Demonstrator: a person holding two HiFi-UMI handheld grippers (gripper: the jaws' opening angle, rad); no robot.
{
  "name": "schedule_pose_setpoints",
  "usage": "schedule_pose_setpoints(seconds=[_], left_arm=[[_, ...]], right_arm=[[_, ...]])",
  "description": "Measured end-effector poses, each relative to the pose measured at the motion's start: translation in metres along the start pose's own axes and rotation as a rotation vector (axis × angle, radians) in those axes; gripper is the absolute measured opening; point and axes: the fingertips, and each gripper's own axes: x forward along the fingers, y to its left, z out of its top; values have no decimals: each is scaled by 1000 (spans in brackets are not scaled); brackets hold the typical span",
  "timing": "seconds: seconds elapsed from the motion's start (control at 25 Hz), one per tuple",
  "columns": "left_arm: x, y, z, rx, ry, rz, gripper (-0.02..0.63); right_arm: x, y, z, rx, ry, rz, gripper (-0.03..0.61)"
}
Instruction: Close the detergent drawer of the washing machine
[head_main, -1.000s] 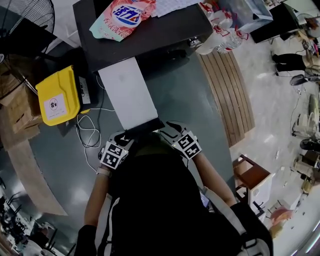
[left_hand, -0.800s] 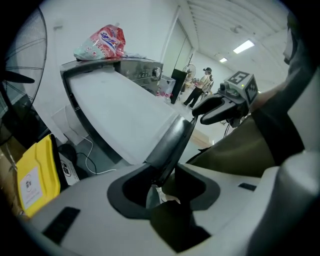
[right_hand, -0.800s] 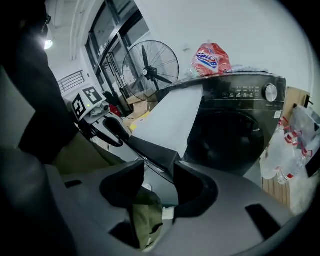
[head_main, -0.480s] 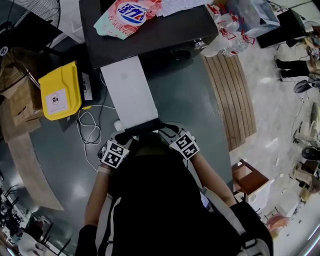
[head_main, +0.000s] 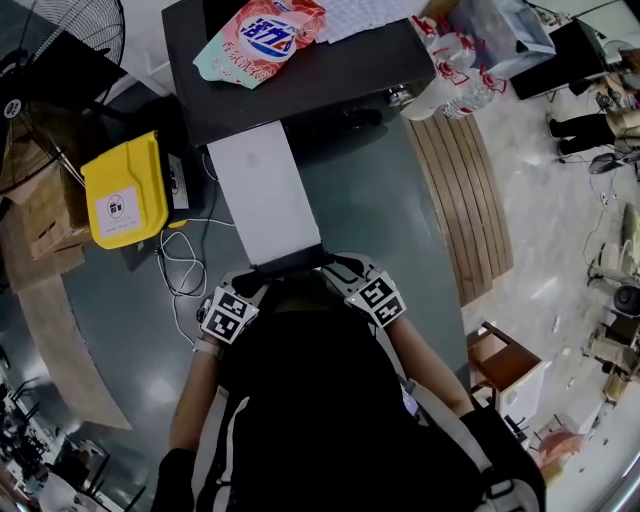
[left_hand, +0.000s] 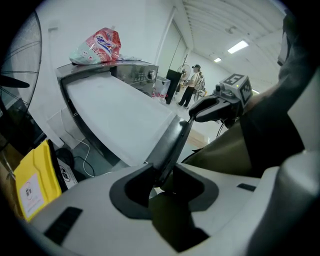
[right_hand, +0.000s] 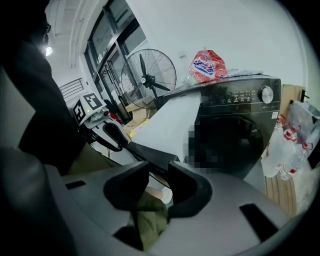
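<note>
Detergent drawer (head_main: 265, 195) is drawn far out of washing machine (head_main: 330, 70). Its front panel (head_main: 290, 262), the end farthest from the machine, is clamped by the just-closed fingers of left gripper (left_hand: 164, 172) and right gripper (right_hand: 156, 172). The two-sided hold is judged to serve an even push inward.

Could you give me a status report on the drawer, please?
Left claw, right claw just closed onto drawer front. Drawer pulled far out of washing machine. No obstruction seen.

Top: black short-sleeved top (head_main: 300, 400) across the back and shoulders.
Sleeves: black short sleeves (head_main: 168, 478) that end above the elbows.
Straps: pale grey straps (head_main: 445, 420), one down each side of the back.
Wrist: thin pale wristband (head_main: 207, 347) on the left arm.
Legs: olive-green trousers (right_hand: 150, 220).
</note>
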Motion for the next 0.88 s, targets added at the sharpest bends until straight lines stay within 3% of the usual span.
schedule_pose_setpoints(seconds=[0.4, 0.88], left_arm=[[-22, 38, 29, 19, -53, 19, 127], [-26, 70, 66, 15, -91, -5, 118]], right_arm=[[8, -10, 48, 23, -92, -41, 123], [18, -42, 92, 29, -113, -95, 124]])
